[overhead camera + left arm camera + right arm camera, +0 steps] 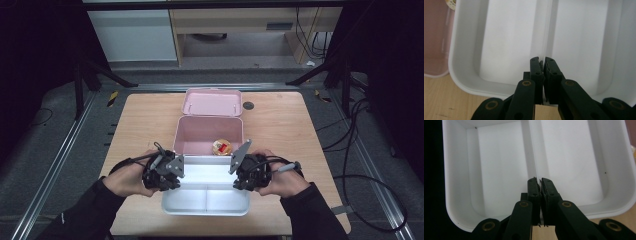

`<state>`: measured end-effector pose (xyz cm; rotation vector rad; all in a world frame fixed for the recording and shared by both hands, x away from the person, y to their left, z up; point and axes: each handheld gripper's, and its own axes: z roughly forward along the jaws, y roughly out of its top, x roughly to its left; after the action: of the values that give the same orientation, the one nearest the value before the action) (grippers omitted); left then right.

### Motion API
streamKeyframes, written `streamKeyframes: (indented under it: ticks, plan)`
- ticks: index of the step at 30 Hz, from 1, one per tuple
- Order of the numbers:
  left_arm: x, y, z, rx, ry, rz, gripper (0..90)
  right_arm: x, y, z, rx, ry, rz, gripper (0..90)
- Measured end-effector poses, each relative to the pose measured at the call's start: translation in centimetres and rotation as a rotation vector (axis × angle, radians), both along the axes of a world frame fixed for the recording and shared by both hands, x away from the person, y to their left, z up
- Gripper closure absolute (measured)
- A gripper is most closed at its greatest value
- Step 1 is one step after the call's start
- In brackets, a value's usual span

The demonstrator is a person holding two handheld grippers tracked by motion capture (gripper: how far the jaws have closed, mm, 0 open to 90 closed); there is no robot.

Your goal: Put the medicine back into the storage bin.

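Lying crosswise at the near edge of the table [145,115], the white two-compartment tray [206,200] is pinched at its short ends by both tools, left tool [167,176] and right tool [243,175] closed on the rims. Both compartments are empty. Just beyond, the open pink box [210,131] holds one small snack [221,147].

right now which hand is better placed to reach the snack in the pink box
Right. The snack lies in the pink box's near right corner, just beyond the right tool; the left tool is farther off.
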<state>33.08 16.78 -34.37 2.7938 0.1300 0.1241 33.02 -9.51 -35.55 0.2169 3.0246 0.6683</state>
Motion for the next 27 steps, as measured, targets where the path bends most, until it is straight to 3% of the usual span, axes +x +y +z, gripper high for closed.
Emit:
streamKeyframes:
  ticks: [1,10,13,20,23,27]
  plan:
    - [0.8,0.0,0.8,-0.011,-0.012,0.002,85.7,0.5,-0.2,0.6,0.004,-0.016,-0.002,86.9]
    - [3.9,0.1,2.6,-0.023,-0.041,0.001,86.0,3.1,-0.2,2.9,0.003,-0.083,-0.006,87.0]
    - [5.7,0.4,3.4,-0.029,-0.044,-0.002,86.0,4.8,-0.1,3.9,0.011,-0.105,-0.002,87.1]
    - [8.6,0.4,3.8,-0.026,-0.049,0.010,85.7,7.2,0.0,4.7,0.010,-0.122,-0.009,87.2]
    - [10.2,0.1,4.0,-0.011,-0.058,-0.009,85.9,8.9,-0.1,4.7,0.009,-0.128,-0.010,87.3]
    - [11.4,0.2,3.9,-0.017,-0.050,-0.019,86.0,9.9,-0.2,4.6,0.013,-0.129,-0.018,87.3]
